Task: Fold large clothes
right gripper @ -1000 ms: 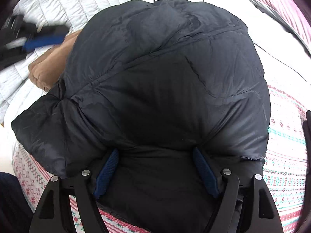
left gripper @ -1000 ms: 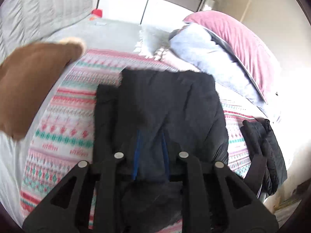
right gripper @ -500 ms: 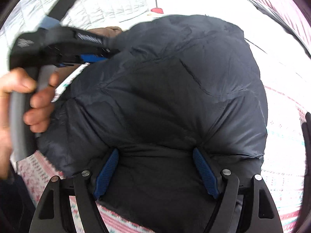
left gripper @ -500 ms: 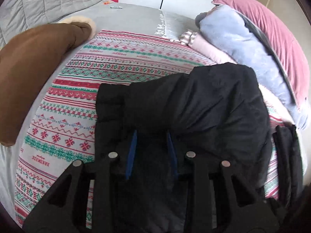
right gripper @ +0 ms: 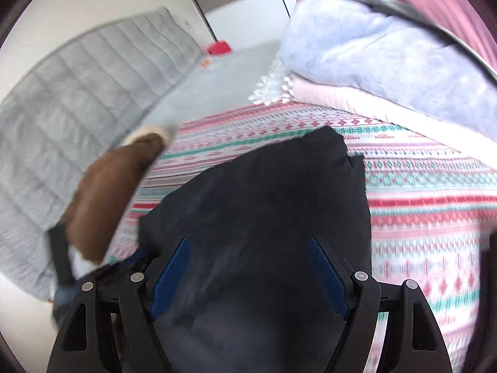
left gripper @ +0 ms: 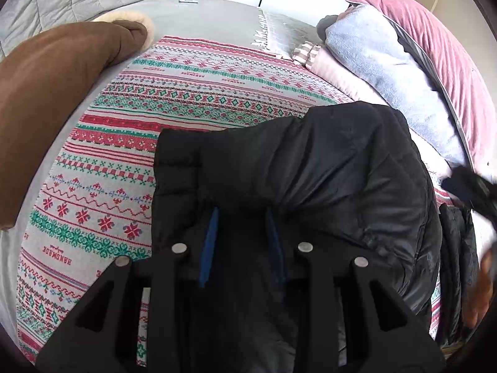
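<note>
While the left gripper (left gripper: 240, 242) pinches a fold of the one black puffer jacket (left gripper: 326, 180) between narrowly set blue pads, the right gripper (right gripper: 248, 276) stands wide apart over the same quilted, glossy fabric, clamping nothing. That jacket lies bunched on a knitted red-and-green patterned blanket (left gripper: 186, 99) near the bed's front edge. Beyond sit one brown fleece-trimmed coat (left gripper: 56, 84) toward the left edge, and three stacked soft bundles: pale pink, fuzzy blue (right gripper: 388, 59), ribbed rose.
</note>
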Action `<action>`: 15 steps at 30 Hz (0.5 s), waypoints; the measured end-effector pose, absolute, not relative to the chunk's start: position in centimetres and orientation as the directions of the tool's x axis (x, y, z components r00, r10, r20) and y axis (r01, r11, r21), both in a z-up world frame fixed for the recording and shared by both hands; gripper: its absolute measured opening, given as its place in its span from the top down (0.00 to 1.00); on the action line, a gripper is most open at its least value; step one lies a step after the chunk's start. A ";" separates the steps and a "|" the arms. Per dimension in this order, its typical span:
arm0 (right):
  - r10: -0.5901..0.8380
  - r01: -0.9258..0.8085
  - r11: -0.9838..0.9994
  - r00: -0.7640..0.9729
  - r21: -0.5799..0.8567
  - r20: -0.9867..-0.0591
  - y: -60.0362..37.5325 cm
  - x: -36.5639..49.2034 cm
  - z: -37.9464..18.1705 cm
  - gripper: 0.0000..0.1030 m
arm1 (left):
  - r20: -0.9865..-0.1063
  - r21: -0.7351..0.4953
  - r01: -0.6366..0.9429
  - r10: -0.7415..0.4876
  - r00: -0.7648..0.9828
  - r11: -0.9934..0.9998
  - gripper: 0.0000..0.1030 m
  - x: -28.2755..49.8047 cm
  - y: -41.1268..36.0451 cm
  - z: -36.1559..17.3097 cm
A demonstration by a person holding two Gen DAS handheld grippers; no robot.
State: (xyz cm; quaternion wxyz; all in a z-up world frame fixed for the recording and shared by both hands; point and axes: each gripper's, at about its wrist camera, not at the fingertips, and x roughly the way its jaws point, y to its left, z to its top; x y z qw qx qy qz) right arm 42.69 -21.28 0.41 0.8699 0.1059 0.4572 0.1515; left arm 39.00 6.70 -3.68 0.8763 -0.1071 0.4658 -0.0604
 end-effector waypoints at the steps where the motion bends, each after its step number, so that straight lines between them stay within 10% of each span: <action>1: 0.344 -0.163 0.938 0.528 0.304 -0.777 -20.3 43.6 -0.1 0.23 | -0.804 -0.246 0.008 -0.208 0.557 0.969 0.66 39.1 6.8 -3.8; 15: 0.218 -0.151 0.974 0.397 0.170 -0.892 -18.1 50.3 -11.2 0.18 | -0.828 -0.183 0.020 -0.165 0.536 0.983 0.63 40.1 5.8 -5.4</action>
